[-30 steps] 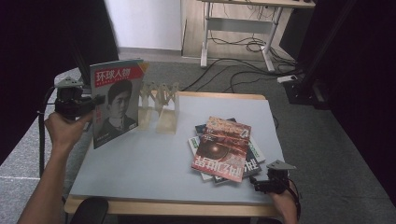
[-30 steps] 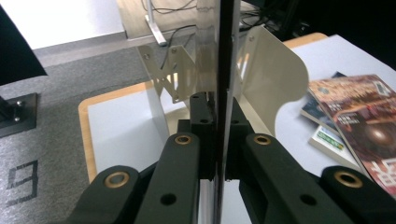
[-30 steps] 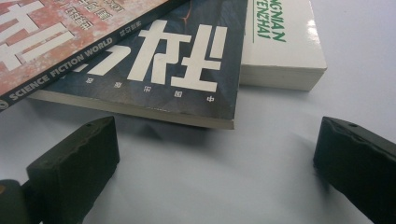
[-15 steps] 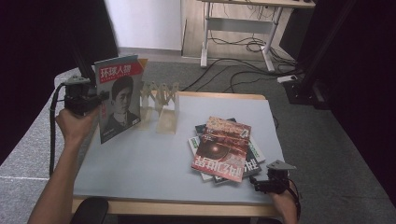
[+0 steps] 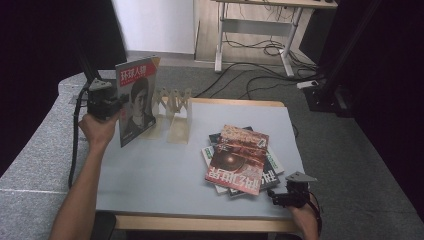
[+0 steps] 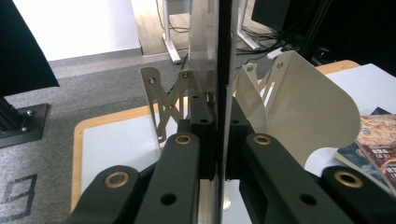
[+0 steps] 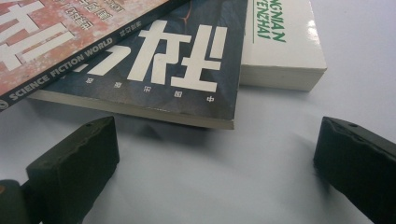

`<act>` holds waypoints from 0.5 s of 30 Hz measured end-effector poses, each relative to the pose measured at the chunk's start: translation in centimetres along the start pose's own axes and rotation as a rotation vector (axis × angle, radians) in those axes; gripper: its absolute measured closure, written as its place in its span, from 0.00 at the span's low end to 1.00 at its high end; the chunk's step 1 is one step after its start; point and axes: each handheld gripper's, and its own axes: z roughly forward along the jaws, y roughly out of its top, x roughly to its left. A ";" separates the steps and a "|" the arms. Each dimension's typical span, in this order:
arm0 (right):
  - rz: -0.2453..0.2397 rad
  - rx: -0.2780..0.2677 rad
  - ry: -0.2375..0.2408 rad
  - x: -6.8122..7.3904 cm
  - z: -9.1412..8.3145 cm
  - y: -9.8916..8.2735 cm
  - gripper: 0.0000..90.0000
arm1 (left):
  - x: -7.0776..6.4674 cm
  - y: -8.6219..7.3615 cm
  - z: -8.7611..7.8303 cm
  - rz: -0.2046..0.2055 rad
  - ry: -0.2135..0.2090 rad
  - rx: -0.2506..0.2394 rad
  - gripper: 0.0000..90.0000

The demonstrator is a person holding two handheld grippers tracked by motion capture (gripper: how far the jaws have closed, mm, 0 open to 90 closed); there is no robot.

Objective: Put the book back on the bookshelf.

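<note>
At the left side of the high view, the left gripper [image 5: 111, 102] has its jaws squeezed tight on a magazine [image 5: 136, 97] and holds it standing up, just beside the folding rack [image 5: 172, 107] at the table's [image 5: 150, 170] back edge. Down at the lower right, the right gripper [image 5: 280, 197] rests wide open with nothing in it, near the pile of magazines [image 5: 239, 159].

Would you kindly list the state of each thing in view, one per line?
Portrait-cover magazine: upright, clamped edge-on.
Left tongs: shut on the magazine.
Cream metal folding rack: standing, slots empty.
Pile of magazines: flat, red cover on top.
Right tongs: open, empty, near the pile.
</note>
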 end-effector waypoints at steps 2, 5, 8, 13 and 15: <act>0.000 0.000 0.000 0.0 0.0 0.0 0.00 | -0.1 -0.4 0.6 0.001 0.002 -0.013 0.97; 0.000 -0.001 0.000 0.0 0.0 0.0 0.00 | -0.2 -1.1 1.1 -0.003 0.002 -0.045 0.97; 0.000 -0.001 0.000 0.0 0.0 0.0 0.00 | 0.0 -1.6 1.0 -0.013 -0.007 -0.051 0.96; -0.001 -0.001 0.000 0.0 0.0 0.0 0.00 | 0.3 -2.1 0.6 -0.014 -0.017 -0.038 0.96; -0.001 -0.001 -0.001 0.0 0.0 0.0 0.00 | 0.4 -2.3 0.5 -0.012 -0.021 -0.036 0.96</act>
